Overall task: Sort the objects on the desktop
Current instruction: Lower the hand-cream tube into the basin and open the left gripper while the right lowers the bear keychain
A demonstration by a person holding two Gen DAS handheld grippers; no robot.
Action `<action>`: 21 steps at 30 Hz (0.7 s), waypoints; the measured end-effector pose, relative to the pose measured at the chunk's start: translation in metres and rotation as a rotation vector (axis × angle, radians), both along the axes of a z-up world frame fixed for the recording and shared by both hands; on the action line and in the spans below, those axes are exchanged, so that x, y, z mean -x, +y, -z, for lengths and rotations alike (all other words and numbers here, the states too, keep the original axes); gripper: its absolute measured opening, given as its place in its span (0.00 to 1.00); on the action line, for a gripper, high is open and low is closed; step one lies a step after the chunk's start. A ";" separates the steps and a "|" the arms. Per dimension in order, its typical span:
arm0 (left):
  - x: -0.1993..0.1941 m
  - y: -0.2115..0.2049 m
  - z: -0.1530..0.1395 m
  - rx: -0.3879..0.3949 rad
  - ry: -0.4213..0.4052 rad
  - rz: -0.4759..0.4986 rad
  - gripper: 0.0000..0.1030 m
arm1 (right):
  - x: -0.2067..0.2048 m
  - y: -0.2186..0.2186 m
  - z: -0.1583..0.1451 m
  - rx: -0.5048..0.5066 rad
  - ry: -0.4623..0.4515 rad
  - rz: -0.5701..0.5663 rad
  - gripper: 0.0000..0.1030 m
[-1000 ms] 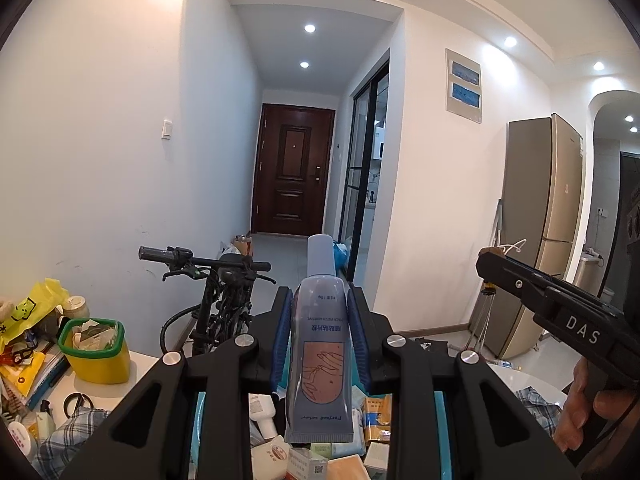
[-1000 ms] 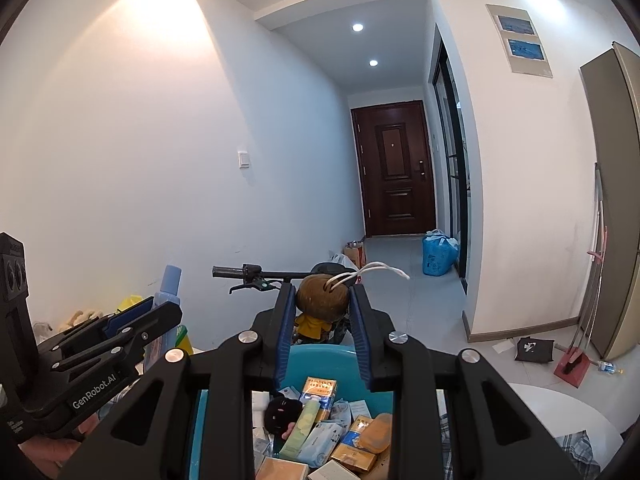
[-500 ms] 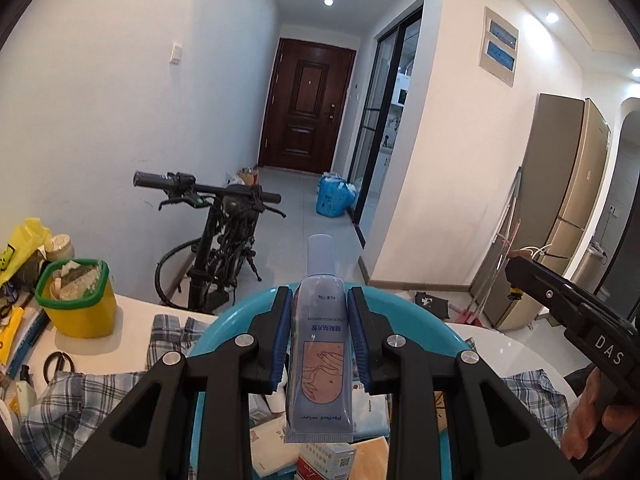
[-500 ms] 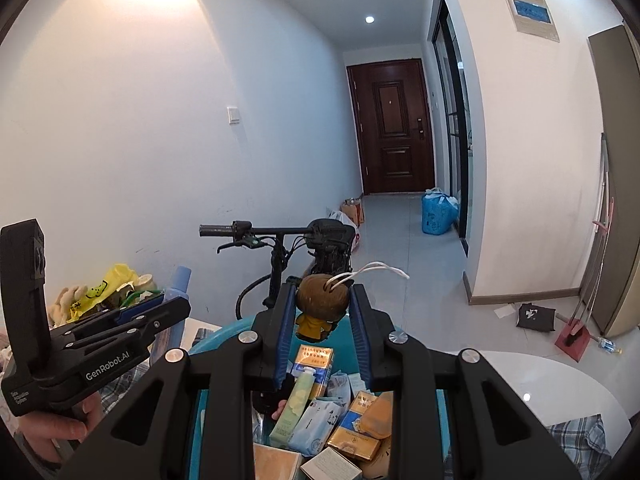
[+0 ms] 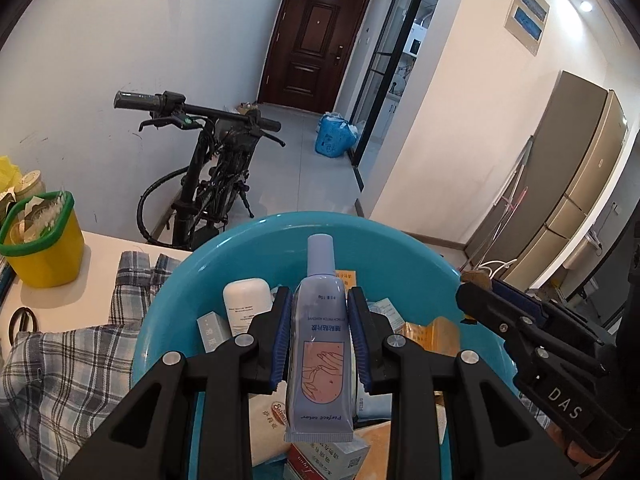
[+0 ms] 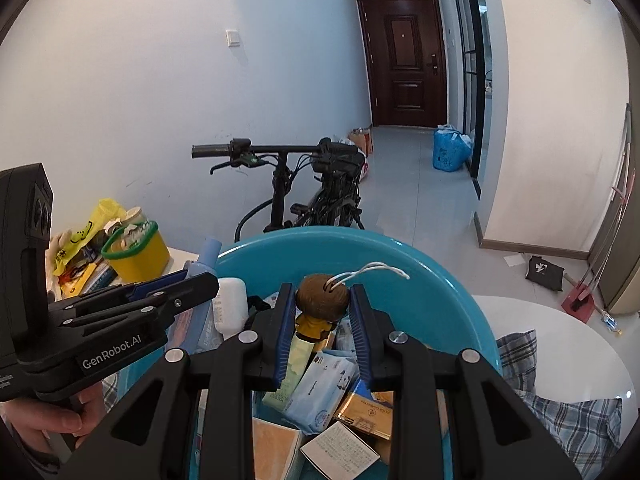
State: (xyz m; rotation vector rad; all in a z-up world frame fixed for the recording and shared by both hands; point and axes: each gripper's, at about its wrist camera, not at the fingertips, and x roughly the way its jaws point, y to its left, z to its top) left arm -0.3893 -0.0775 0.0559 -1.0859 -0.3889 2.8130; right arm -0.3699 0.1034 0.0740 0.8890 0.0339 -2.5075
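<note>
From the left wrist view, the left gripper has its fingers clamped on a pale blue tube, cap pointing away, held above the teal basin. Inside the basin, just left of the tube, stands a white bottle among small boxes. To the basin's right the right gripper reaches in, though its load barely shows here. Left of the basin a checked cloth lies on the white worktop, with a yellow tub beyond it.

The right wrist view shows what that one hides: the right gripper pinches a small figurine with a brown head, yellow body and a white string loop, also above the basin. Beneath it lie a green packet, a blue tissue pack and a gold box. The left gripper appears at the basin's left edge, a hand under it.

Behind the basin a black bicycle leans by the white wall, and a tiled corridor runs to a dark brown door, with a blue bag on the floor.
</note>
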 end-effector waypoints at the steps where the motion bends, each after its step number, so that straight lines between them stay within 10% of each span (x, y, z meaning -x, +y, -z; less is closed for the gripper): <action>1: 0.002 0.000 0.003 -0.001 -0.013 0.001 0.29 | 0.001 0.000 0.003 -0.005 -0.015 -0.005 0.25; 21: 0.019 0.006 0.040 0.025 -0.185 0.005 0.29 | 0.025 -0.012 0.047 -0.056 -0.196 -0.034 0.25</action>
